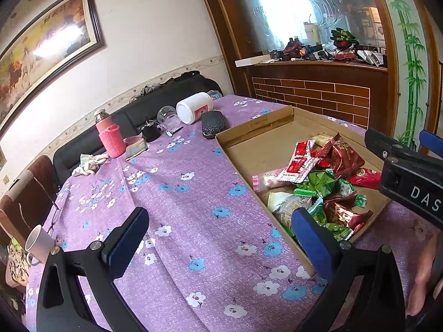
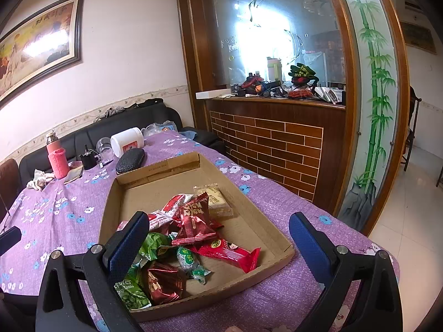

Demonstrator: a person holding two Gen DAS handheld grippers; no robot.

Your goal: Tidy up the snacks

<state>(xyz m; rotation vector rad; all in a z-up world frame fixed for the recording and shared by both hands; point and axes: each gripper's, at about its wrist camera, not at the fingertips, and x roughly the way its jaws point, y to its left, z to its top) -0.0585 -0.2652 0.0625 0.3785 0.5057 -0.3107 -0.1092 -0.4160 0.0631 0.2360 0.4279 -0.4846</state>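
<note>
Right gripper [image 2: 216,243]: jaws wide, empty, poised over the near end of the cardboard tray [image 2: 155,174] on the table [image 2: 55,207]. The snack pile [image 2: 180,238] lies dead ahead at 12 o'clock, making this the nearer gripper. Left gripper [image 1: 218,238]: jaws wide, empty, with the pile at 2 o'clock. Count: roughly a dozen wrappers overlap, and a red bar [image 2: 229,254] points toward 4 o'clock. One pale packet [image 2: 216,199] lies beyond.

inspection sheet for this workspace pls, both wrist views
Surface: table under purple floral cloth.
Job's things: cardboard tray holds mixed snack packets, piled at its near end; far end bare.
Clutter: pink flask, white jar on its side, glass cup, black case, mug.
Grippers: left hand-held gripper open, empty; right hand-held gripper open above the tray.
Cables: nothing seen.
Surroundings: black sofa, framed painting, cluttered counter.
</note>
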